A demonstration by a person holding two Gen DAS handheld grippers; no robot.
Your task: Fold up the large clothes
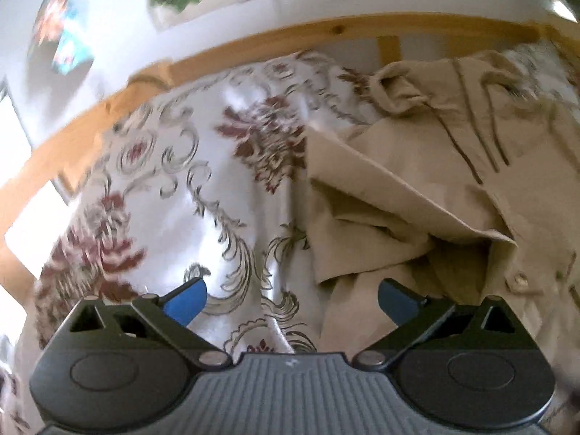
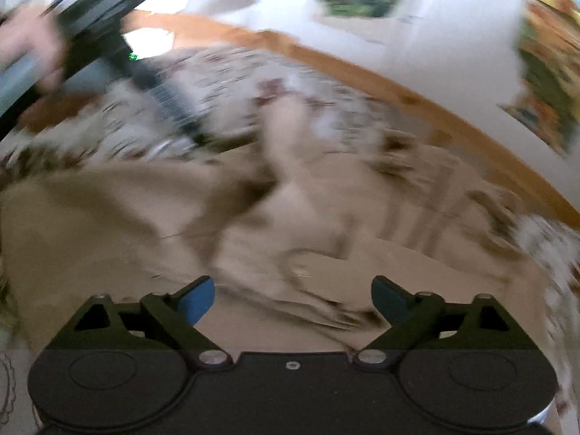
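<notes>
A beige garment (image 1: 427, 188) with drawstrings lies crumpled on a floral bedspread (image 1: 188, 188), filling the right half of the left wrist view. My left gripper (image 1: 291, 299) is open and empty, above the garment's lower left edge. In the blurred right wrist view the same beige garment (image 2: 253, 224) spreads across the middle. My right gripper (image 2: 293, 299) is open and empty just above it. The left gripper's body and the hand holding it (image 2: 108, 58) show at the upper left of that view.
A wooden bed rail (image 1: 253, 43) runs behind the bedspread, with a white wall and colourful pictures (image 1: 61, 29) beyond. The rail (image 2: 398, 87) and pictures also show in the right wrist view. The bedspread (image 2: 224, 72) lies bare past the garment.
</notes>
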